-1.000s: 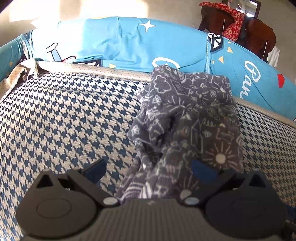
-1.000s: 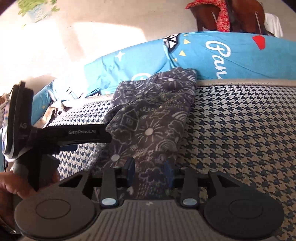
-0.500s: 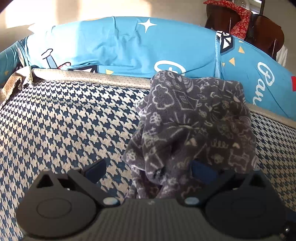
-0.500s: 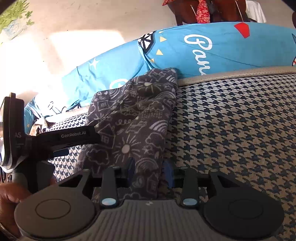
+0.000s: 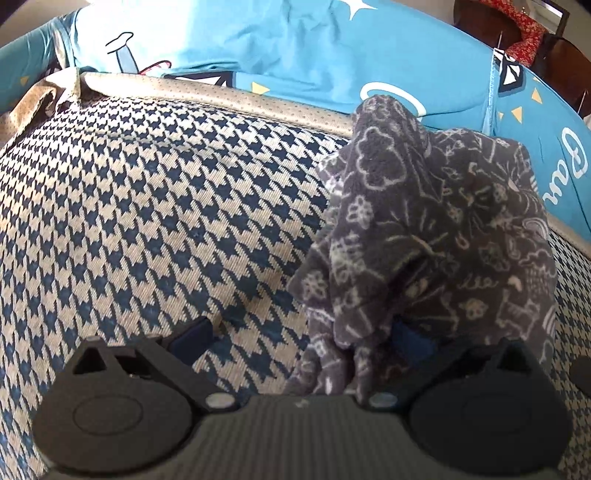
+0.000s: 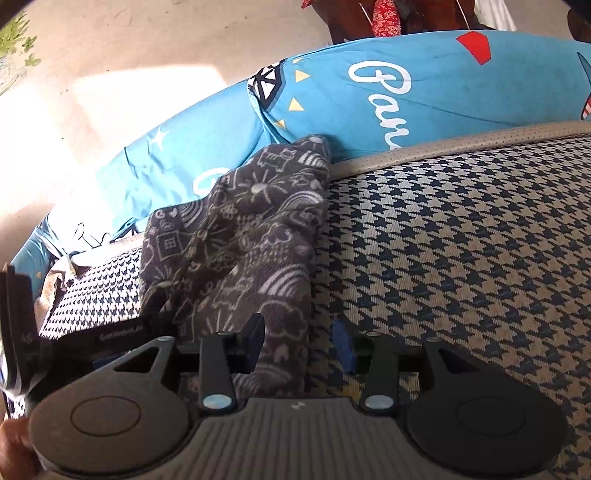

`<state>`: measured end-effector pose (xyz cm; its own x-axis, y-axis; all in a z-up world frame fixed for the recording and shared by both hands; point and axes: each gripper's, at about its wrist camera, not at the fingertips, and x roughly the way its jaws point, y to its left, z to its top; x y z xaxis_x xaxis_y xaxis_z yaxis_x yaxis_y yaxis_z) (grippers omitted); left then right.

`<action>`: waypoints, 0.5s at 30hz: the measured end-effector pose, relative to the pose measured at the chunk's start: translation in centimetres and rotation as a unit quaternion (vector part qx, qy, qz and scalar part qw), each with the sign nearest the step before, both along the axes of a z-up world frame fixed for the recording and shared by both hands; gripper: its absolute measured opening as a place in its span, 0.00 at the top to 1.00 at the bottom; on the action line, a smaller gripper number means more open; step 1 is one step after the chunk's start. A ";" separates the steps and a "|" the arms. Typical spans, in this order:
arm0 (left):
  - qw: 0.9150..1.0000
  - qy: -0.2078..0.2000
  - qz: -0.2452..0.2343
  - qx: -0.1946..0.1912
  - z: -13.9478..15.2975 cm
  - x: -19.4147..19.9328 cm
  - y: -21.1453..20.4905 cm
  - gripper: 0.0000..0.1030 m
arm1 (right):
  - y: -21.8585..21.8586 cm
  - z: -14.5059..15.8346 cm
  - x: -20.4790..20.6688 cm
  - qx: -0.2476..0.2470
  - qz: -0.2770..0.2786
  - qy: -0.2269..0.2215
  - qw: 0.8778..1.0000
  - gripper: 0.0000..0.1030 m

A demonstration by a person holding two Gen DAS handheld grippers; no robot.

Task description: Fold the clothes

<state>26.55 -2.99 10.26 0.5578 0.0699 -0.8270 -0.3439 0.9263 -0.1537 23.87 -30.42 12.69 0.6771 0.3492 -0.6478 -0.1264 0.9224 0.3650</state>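
A dark grey garment (image 5: 436,236) with white doodle prints lies bunched on the blue-and-beige houndstooth cushion (image 5: 155,221). My left gripper (image 5: 301,336) is open wide just above the cushion. The cloth's near edge drapes over its right finger, and nothing is pinched. In the right wrist view the same garment (image 6: 255,240) runs down between the fingers of my right gripper (image 6: 298,341). Those jaws are opening: the left pad still touches the cloth, while the right pad stands apart from it with cushion (image 6: 461,258) showing in the gap. The left gripper (image 6: 110,332) sits at that view's left edge.
A beige piped edge (image 5: 229,99) borders the cushion at the back. Behind it lies a bright blue printed sheet (image 6: 424,85). A dark wooden chair with red cloth (image 5: 524,26) stands farther back. A hand (image 6: 11,446) shows at the lower left.
Both grippers have sunk toward the cushion with the garment. The right jaws have widened, and their right pad has come off the cloth. The garment's lower edge has settled.
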 end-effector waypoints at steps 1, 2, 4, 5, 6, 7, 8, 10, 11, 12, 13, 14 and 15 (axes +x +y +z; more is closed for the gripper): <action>1.000 -0.001 -0.003 0.006 0.0 -0.1 -0.2 0.00 | 0.0 -0.1 0.4 0.000 -0.003 0.000 1.000 0.60; 1.000 -0.002 -0.006 0.012 0.2 -0.1 -0.4 0.00 | 0.0 -0.3 0.8 0.001 -0.006 -0.001 1.000 0.60; 1.000 -0.003 -0.009 0.016 0.6 -0.2 -0.8 0.00 | 0.1 -0.6 1.5 0.004 -0.012 0.001 1.000 0.60; 1.000 -0.002 -0.009 0.015 0.9 -0.3 -0.9 0.00 | 0.2 -0.8 1.8 0.006 -0.014 0.003 1.000 0.60; 1.000 -0.003 -0.009 0.014 1.1 -0.4 -1.0 0.00 | 0.2 -1.0 2.1 0.008 -0.017 0.004 1.000 0.60; 1.000 -0.005 -0.010 0.015 1.5 -0.5 -1.2 0.00 | 0.3 -1.1 2.4 0.010 -0.019 0.004 1.000 0.60; 1.000 -0.009 -0.013 0.018 1.9 -0.6 -1.4 0.00 | 0.3 -1.2 2.6 0.012 -0.019 0.004 1.000 0.60; 0.999 -0.021 -0.016 0.026 2.7 -0.7 -1.7 0.00 | 0.5 -1.3 3.0 0.017 -0.020 0.004 1.000 0.60; 0.999 -0.030 -0.018 0.028 3.1 -0.8 -1.8 0.00 | 0.5 -1.3 3.1 0.020 -0.020 0.004 1.000 0.60; 0.999 -0.038 -0.018 0.029 3.6 -0.8 -1.8 0.00 | 0.6 -1.4 3.3 0.022 -0.020 0.004 1.000 0.59; 0.998 -0.046 -0.017 0.026 4.0 -0.8 -1.8 0.00 | 0.6 -1.4 3.5 0.025 -0.021 0.004 0.999 0.59; 0.998 -0.054 -0.015 0.025 4.3 -0.7 -1.7 0.00 | 0.6 -1.6 3.6 0.029 -0.024 0.005 0.999 0.59; 0.998 -0.061 -0.013 0.024 4.6 -0.6 -1.7 0.00 | 0.6 -1.7 3.8 0.034 -0.027 0.005 0.999 0.59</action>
